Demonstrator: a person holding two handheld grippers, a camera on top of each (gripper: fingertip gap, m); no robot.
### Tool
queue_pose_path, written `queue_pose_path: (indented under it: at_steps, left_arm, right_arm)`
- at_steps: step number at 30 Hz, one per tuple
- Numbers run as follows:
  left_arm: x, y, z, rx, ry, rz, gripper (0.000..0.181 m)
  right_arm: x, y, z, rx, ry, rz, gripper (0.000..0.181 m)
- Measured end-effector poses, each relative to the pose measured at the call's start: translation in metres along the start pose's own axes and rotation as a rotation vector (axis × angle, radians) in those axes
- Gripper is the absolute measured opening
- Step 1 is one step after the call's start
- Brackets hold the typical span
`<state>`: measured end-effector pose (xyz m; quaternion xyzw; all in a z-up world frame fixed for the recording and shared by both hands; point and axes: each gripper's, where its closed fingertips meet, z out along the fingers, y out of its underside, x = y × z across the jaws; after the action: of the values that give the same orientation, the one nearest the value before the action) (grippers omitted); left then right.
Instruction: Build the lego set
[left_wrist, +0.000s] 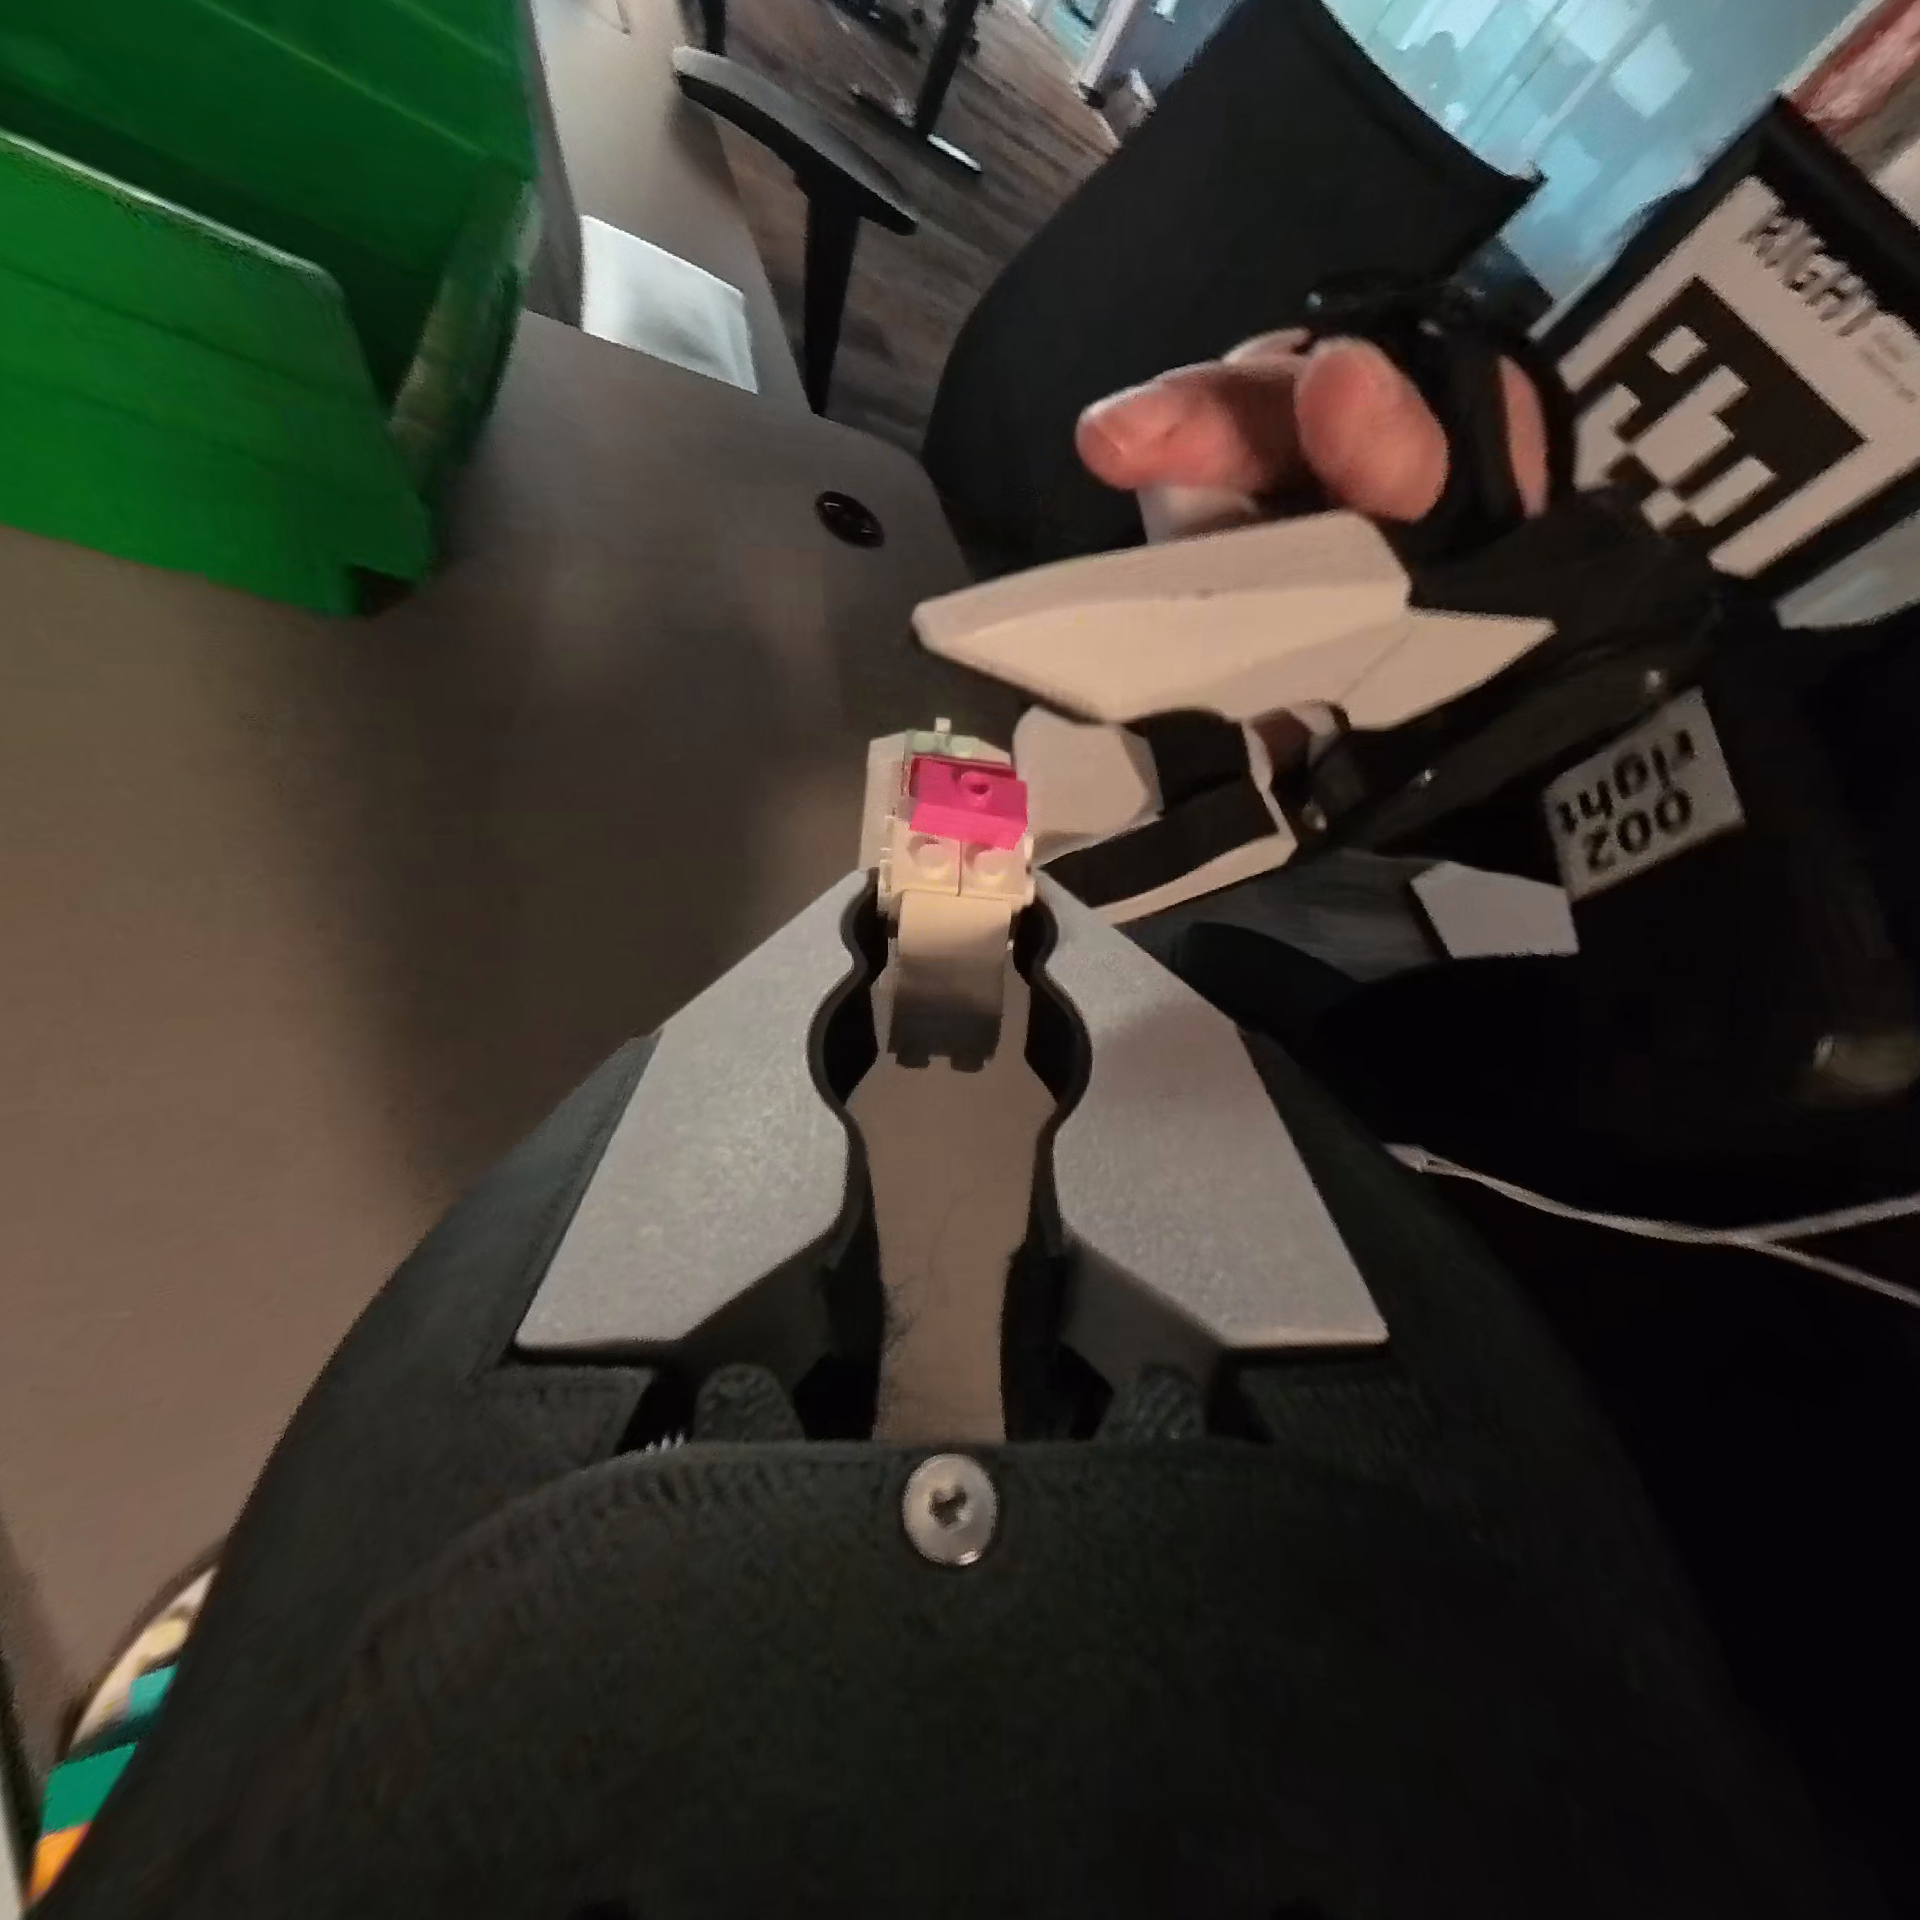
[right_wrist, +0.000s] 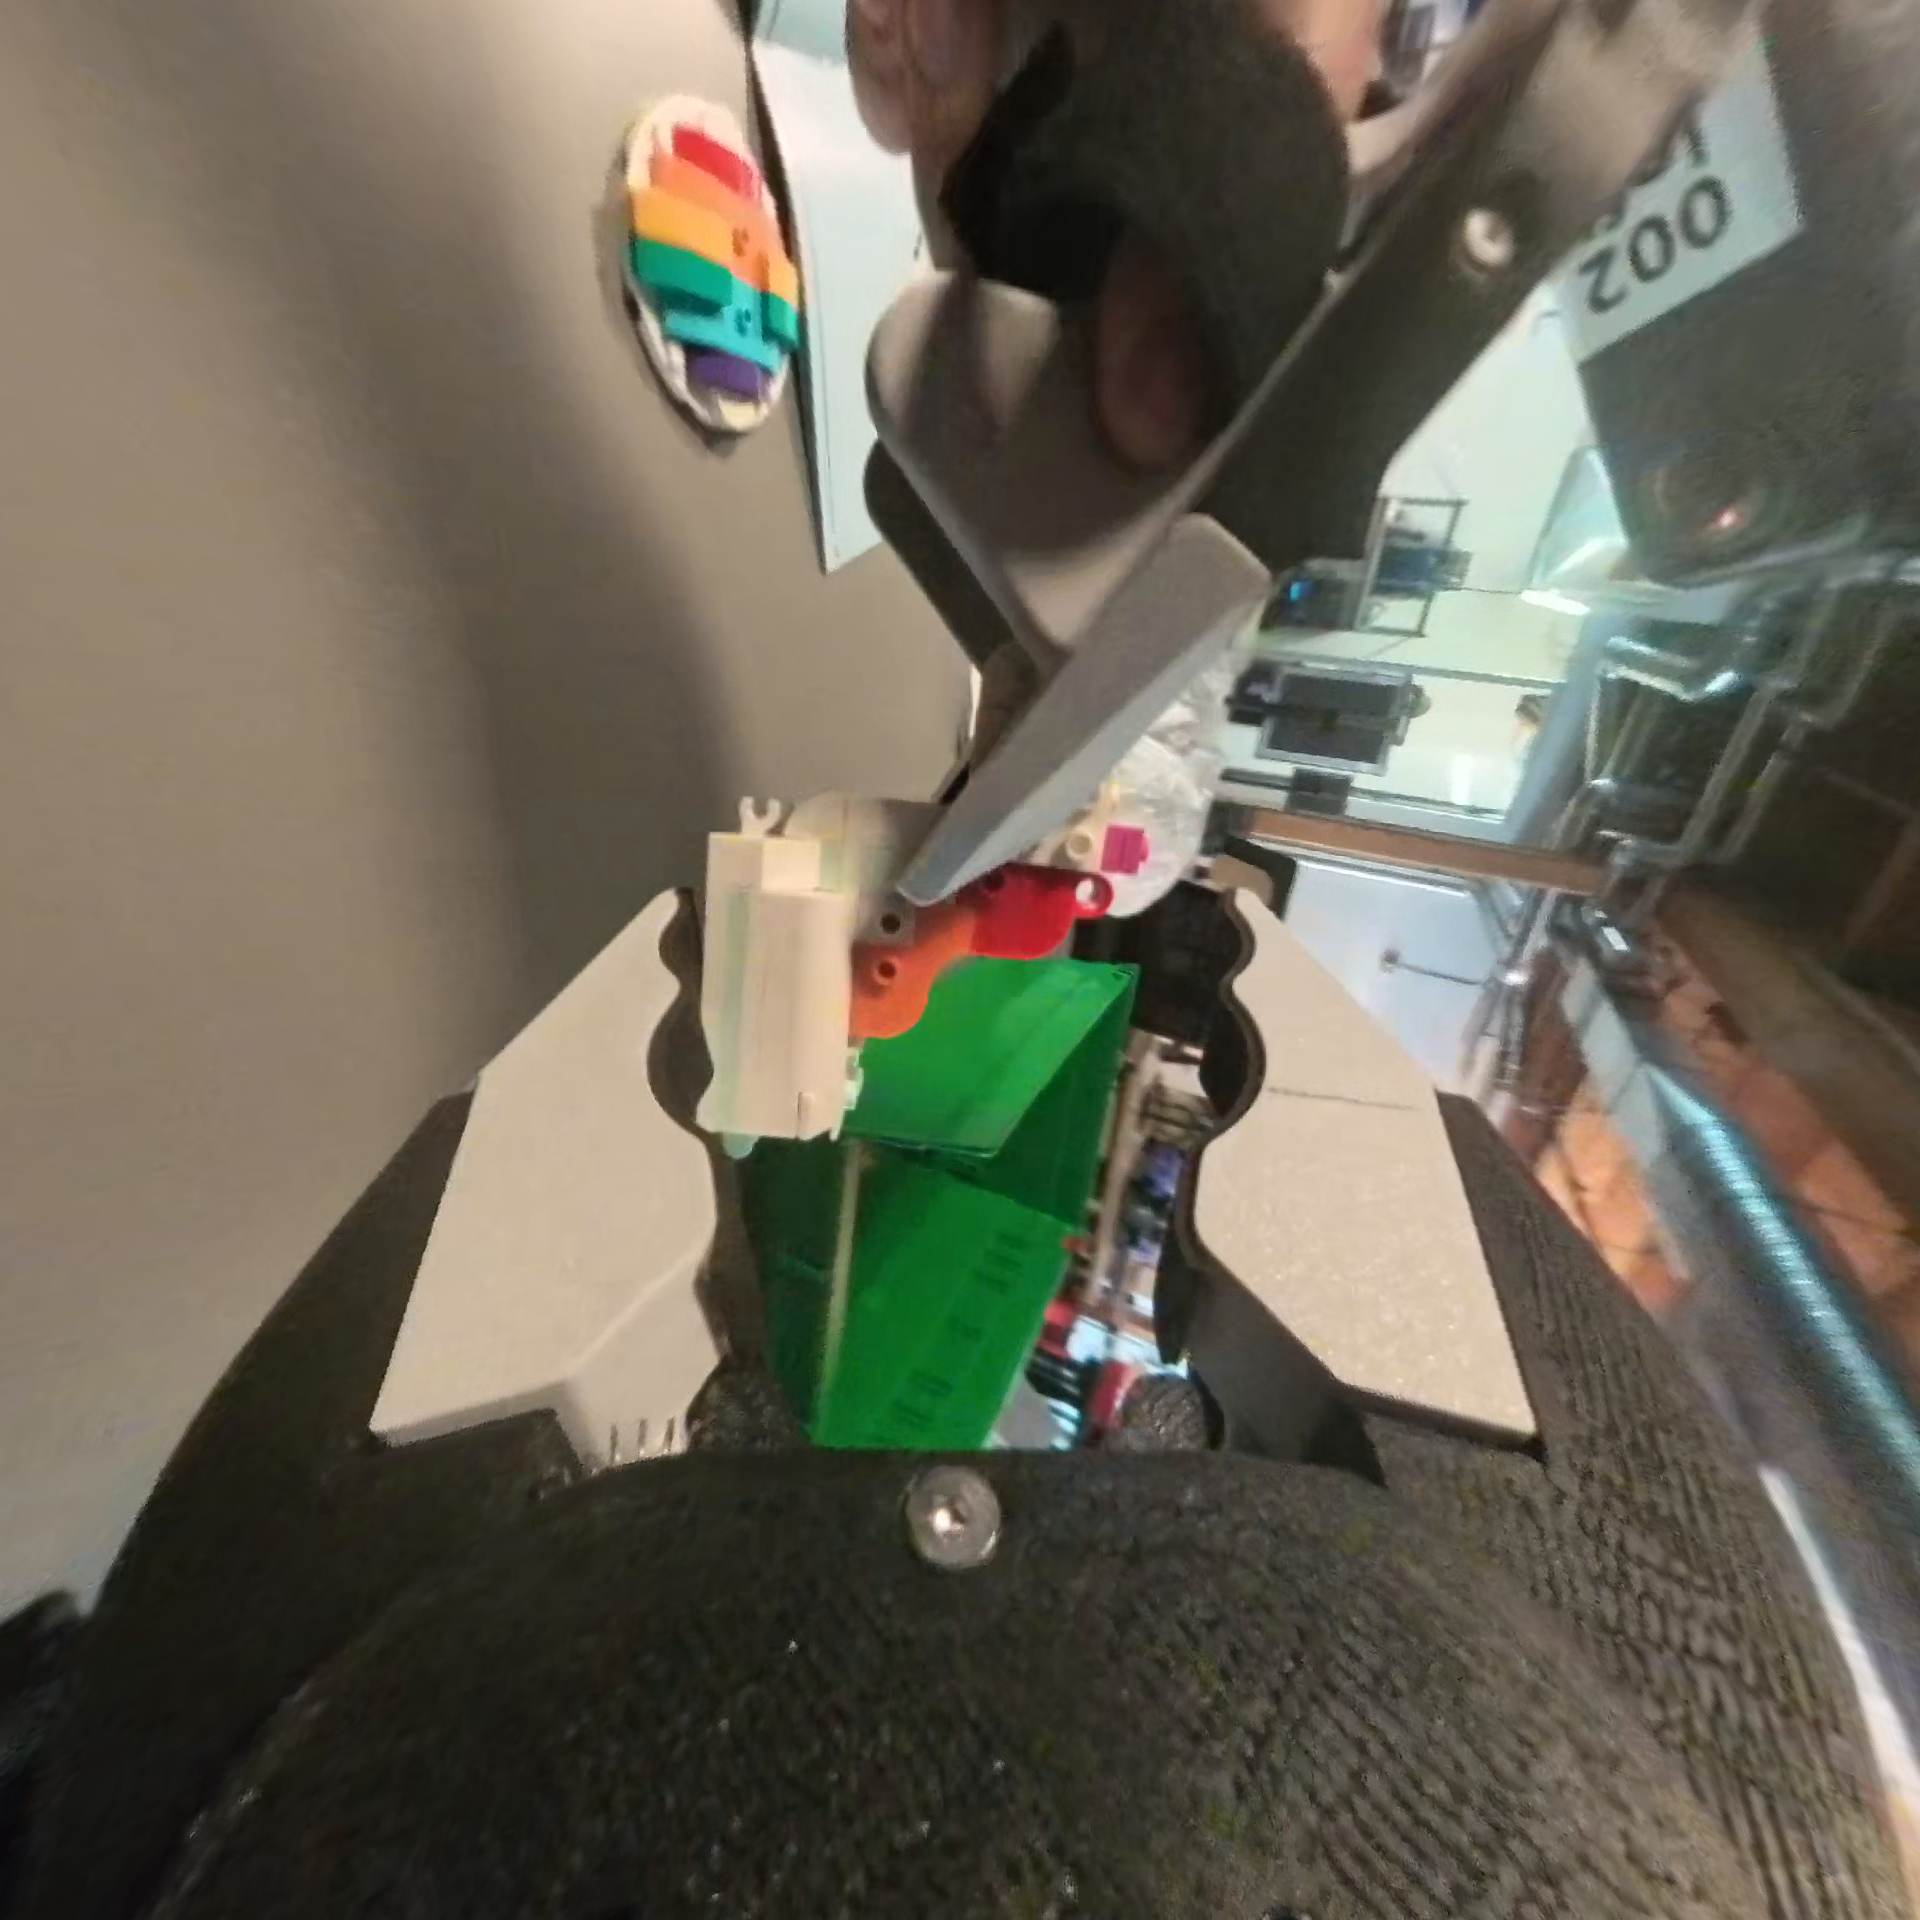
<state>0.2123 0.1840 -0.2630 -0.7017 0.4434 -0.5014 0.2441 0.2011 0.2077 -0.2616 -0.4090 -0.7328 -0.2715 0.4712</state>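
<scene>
Left gripper fingers clenched on white lego sub-assembly topped by magenta brick, held above grey desk. Right gripper fingers spread wide, gripping nothing; white block and red-orange rainbow arcs of the same build between them. Likely risks: loose bricks popping off under sideways push; assembly twisting in narrow grip. Green bins at far left desk edge, contents unseen. Round plate bearing sorted coloured bricks.
</scene>
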Motion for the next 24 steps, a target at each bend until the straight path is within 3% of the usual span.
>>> queue_pose_path:
  at_steps: [4, 11, 13, 17, 21, 24]
  left_arm:
    - [0.017, 0.004, -0.012, -0.036, 0.186, 0.060, 0.023]
    - [0.082, 0.005, -0.062, 0.068, 0.813, 0.089, 0.023]
    - [0.096, 0.006, -0.079, 0.097, 0.994, 0.066, 0.023]
    - [0.109, 0.012, -0.094, 0.090, 1.134, 0.083, 0.023]
    - [0.126, 0.020, -0.116, 0.061, 1.298, 0.124, 0.023]
    - [0.134, 0.026, -0.128, 0.032, 1.397, 0.137, 0.024]
  right_arm:
    - [0.005, -0.020, -0.024, 0.211, -0.110, 0.232, 0.096]
    - [0.043, -0.065, -0.087, 0.723, -0.279, 0.613, 0.087]
    - [0.048, -0.064, -0.091, 0.763, -0.285, 0.615, 0.086]
    - [0.049, -0.062, -0.085, 0.735, -0.287, 0.555, 0.085]
    - [0.049, -0.089, -0.078, 0.689, -0.180, 0.356, 0.078]
    - [0.055, -0.118, -0.089, 0.787, -0.147, 0.317, 0.075]
